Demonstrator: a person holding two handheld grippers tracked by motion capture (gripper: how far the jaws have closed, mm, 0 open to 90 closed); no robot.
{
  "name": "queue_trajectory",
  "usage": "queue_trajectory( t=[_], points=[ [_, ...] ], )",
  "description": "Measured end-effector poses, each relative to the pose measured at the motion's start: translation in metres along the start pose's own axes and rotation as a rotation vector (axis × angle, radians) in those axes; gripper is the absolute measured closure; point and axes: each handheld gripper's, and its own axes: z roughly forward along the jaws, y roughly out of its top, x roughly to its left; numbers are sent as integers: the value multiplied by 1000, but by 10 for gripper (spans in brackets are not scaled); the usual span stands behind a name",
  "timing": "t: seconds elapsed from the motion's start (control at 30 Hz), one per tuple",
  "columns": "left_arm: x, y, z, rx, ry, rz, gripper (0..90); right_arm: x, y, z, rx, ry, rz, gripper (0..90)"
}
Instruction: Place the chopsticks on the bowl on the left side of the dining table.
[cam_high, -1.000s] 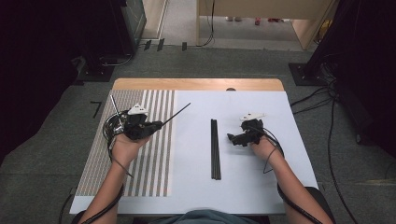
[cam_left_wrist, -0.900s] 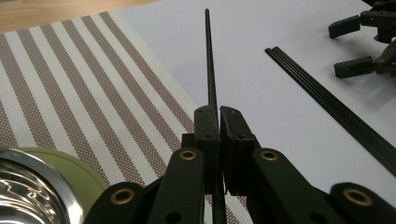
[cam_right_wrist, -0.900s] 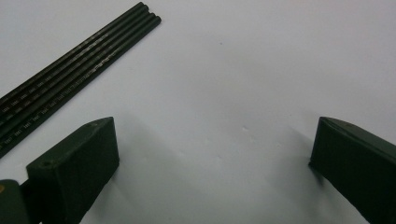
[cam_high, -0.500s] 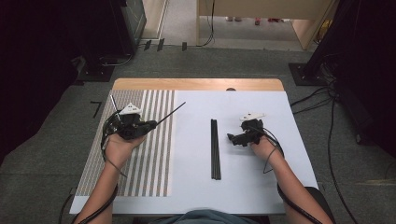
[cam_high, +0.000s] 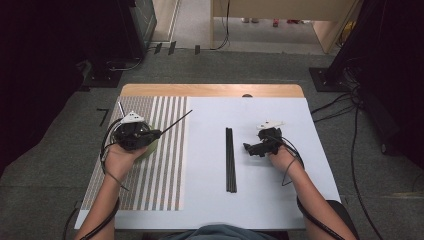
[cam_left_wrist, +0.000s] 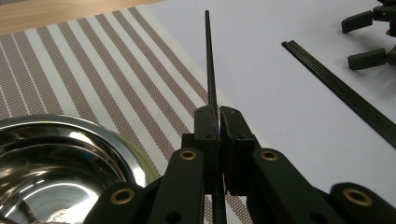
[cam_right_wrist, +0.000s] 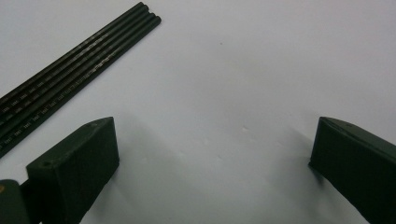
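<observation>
Nearby, a steel bowl (cam_left_wrist: 56, 158) sits on the striped mat (cam_high: 165, 150).

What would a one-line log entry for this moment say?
left gripper: shut on one black stick, over striped mat beside steel bowl | right gripper: open, empty, beside stick bundle on white sheet

Count, high view and gripper views:
- Grippers: 2, left gripper (cam_left_wrist: 218, 122) and right gripper (cam_right_wrist: 212, 161).
- Black chopsticks: 1 single chopstick (cam_left_wrist: 210, 70); a bundle (cam_high: 230, 159) on the sheet, about 4 by the right gripper view's ridges.
- Steel bowl (cam_left_wrist: 56, 163): 1.
- Striped mat (cam_high: 165, 165): 1.
- White sheet (cam_high: 280, 200): 1.
</observation>
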Motion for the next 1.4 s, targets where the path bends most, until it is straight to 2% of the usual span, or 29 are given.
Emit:
queue_trajectory(
  t=[0.5, 1.1, 1.4],
  points=[
    [14, -6, -12, -1, 18, -12, 875, 0, 0, 0, -1, 0, -1, 7],
    [37, -19, -28, 6, 51, -32, 875, 0, 0, 0, -1, 0, -1, 7],
    [49, -27, -33, 15, 51, -46, 875, 0, 0, 0, -3, 1, -1, 7]
  ],
)
